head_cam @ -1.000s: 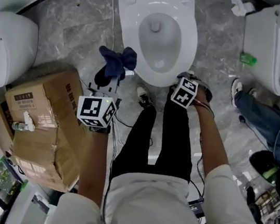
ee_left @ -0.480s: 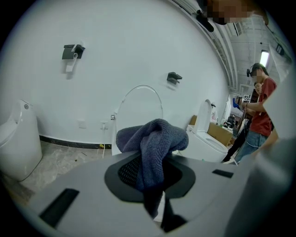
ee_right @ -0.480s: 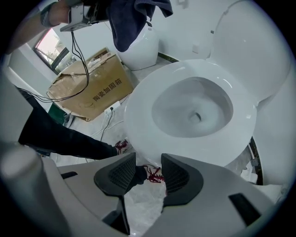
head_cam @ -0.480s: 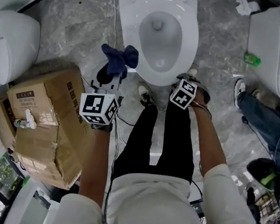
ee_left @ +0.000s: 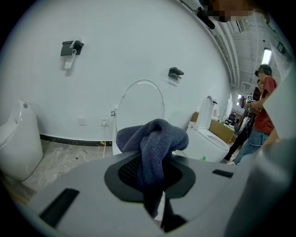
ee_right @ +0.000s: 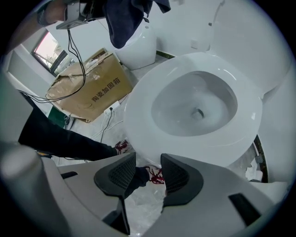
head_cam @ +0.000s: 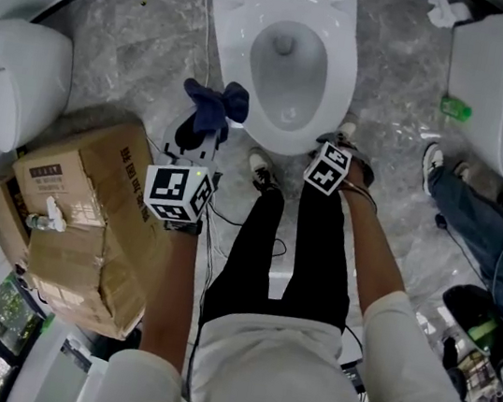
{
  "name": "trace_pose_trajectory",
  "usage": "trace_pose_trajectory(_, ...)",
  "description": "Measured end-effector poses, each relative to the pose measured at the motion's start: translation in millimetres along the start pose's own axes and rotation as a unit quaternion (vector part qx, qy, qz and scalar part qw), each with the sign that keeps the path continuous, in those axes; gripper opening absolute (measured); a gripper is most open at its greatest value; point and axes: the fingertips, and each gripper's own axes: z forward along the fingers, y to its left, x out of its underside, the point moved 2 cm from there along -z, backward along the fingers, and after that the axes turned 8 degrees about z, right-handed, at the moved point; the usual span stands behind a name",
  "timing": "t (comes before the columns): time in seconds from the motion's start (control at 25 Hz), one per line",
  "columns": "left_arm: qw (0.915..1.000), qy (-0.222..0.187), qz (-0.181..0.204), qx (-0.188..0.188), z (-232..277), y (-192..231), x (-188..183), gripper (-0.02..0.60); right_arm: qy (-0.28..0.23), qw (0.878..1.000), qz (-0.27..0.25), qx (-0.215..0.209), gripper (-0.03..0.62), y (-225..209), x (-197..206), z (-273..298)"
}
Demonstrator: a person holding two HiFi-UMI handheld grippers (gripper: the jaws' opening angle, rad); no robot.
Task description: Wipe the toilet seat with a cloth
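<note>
L gripper [ee_left: 152, 173]: jaws clamped on dk-blue cloth [head_cam: 214, 109], bunched above the tips. R gripper [ee_right: 149, 173]: jaws apart, nothing betw. Toilet seat [head_cam: 338, 86] is down, long axis 12–6 in head view. Cloth hangs just off seat's 8 o'clock rim, apart; seat lies ~2 o'clock from it. R gripper by 6 o'clock edge. Likely next: L gripper brings cloth onto rim.

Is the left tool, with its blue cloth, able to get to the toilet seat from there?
Probably yes. The left tool holds the cloth close beside the toilet seat, at its front-left edge, with nothing visible between them.
</note>
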Motion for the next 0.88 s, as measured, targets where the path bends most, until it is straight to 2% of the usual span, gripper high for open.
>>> trace_pose_trajectory(0.28,1.0000,0.004,-0.001,-0.007,12,3,3,0.046,-0.030,0.998,0.048,-0.023,0.179,-6,-3,-7)
trace_pose_trajectory(0.48,0.9999,0.006,-0.001,-0.011,33,6,0,0.046,-0.084,0.989,0.115,-0.030,0.176,-23,-10,-33)
trace_pose_trajectory(0.64,0.9998,0.004,0.006,-0.016,64,18,-4,0.046,-0.178,0.970,0.164,0.003,0.075,-63,-41,-74)
trace_pose_trajectory(0.88,0.9992,-0.003,-0.010,-0.038,120,47,-6,0.046,-0.317,0.921,0.224,0.043,0.049,-129,-86,-136)
